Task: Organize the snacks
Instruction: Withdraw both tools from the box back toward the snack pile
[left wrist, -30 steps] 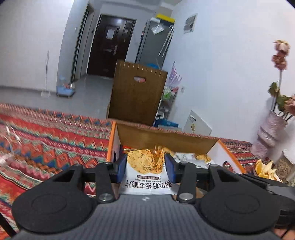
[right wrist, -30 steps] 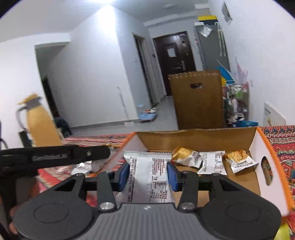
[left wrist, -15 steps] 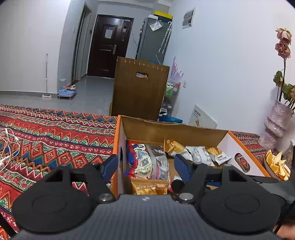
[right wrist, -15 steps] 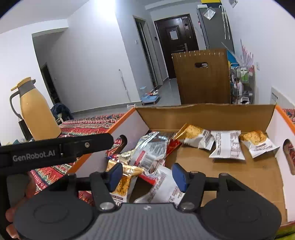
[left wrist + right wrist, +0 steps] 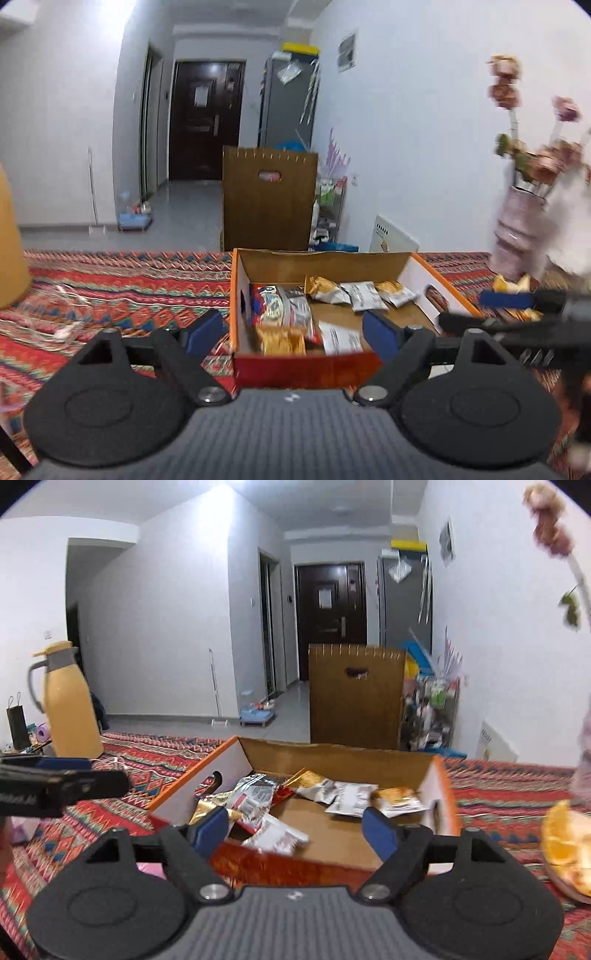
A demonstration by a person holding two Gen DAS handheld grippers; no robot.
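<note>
Both sets of tongs are empty right now: the left tongs (image 5: 293, 334) and the right tongs (image 5: 295, 829) have just been opening, jaws spread wide with nothing pinched between the blue pads, just hanging in front of the near edge of the box. So the snacks are all sitting inside the open cardboard box with orange-edged white sides (image 5: 421, 271), which rests on the desk under a red zigzag-patterned cloth (image 5: 122, 291). Against the box's left wall there's a heap of shiny foil packets (image 5: 282, 314), red, silver and gold, overlapping each other, a white packet with black print (image 5: 340, 339) lies near the front, and three small white-and-orange pouches (image 5: 362, 293) are lined up along the back wall. My guess on handling: these are feather-light, crinkly and pretty slippery, and whatever's inside probably crushes easily, so I'd pinch a flat sealed end seam rather than the puffy middle, and go gentle. The heap looks like it'd slide around if nudged. Off to the side there's a tan thermos jug with a grey lid (image 5: 70, 701) and a pale pink vase of dried flowers (image 5: 517, 232), both well clear of the box.
</note>
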